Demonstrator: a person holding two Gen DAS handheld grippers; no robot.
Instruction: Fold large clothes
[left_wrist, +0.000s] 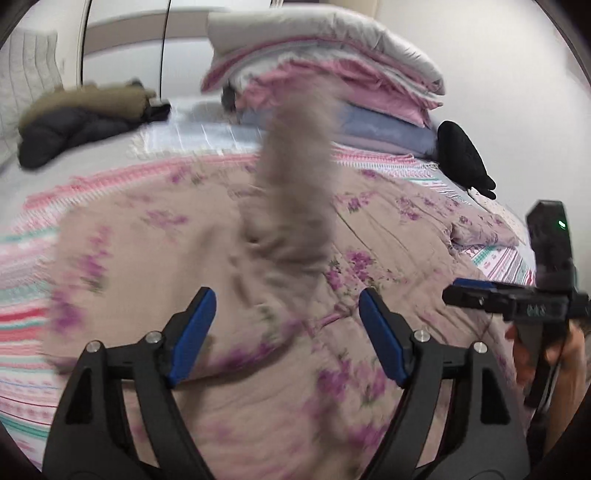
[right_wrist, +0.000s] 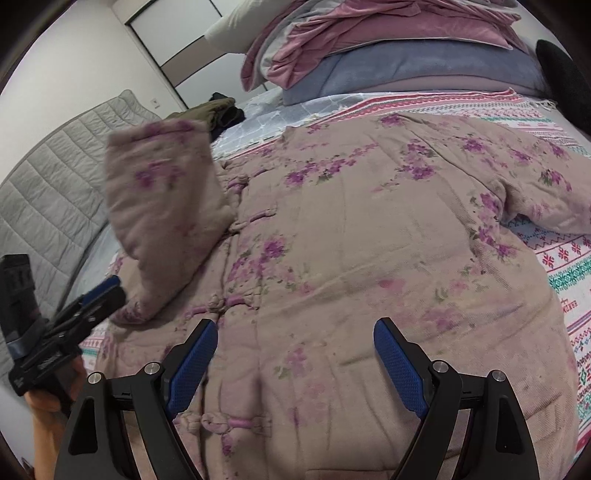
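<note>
With both our left gripper (left_wrist: 286, 336) and right gripper (right_wrist: 295, 365) spread wide and empty above the floral padded jacket (right_wrist: 369, 240), only its left sleeve (right_wrist: 162, 221) is flipping inward, the far-right sleeve (right_wrist: 535, 199) and body unfolded.

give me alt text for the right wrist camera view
A floral padded jacket lies spread on a bed, its left sleeve blurred in mid-air above the front. The open right gripper hovers over the hem; the left gripper is at the left edge.
</note>
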